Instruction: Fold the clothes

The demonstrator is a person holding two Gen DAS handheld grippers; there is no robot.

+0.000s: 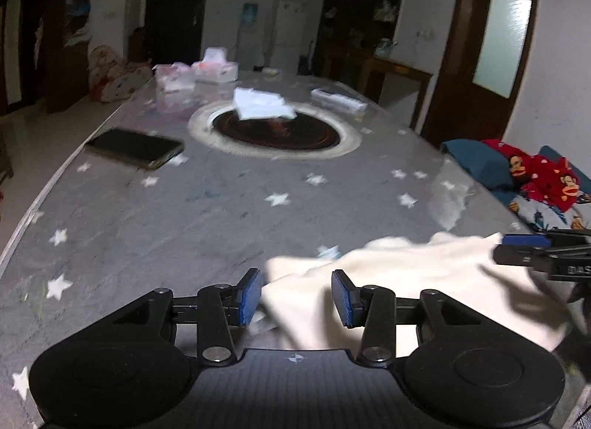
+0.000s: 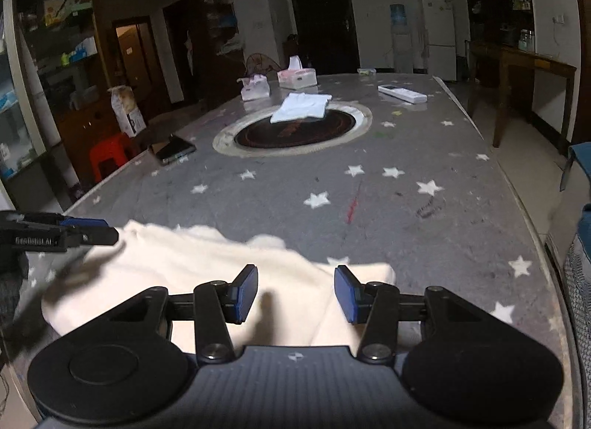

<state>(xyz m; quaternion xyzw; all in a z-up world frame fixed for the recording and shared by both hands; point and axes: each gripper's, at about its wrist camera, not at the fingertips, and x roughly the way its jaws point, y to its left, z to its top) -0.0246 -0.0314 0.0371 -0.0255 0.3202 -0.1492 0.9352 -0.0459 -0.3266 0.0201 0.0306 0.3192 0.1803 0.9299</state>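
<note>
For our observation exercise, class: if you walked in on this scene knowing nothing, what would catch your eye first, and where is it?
The bright cream garment lies rumpled at the near edge of the grey star-patterned table. The left hand-held gripper and right hand-held gripper stand over it with blue pads apart. Farther back, a folded white cloth rests on the dark round inset at the table's middle.

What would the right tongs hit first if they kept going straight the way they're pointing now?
Most likely the cream garment: it lies right below and ahead of the open right tongs, which tilt down toward the star-patterned table. Depth is unclear, so they might skim over the cloth's far edge and meet the tabletop instead.
</note>
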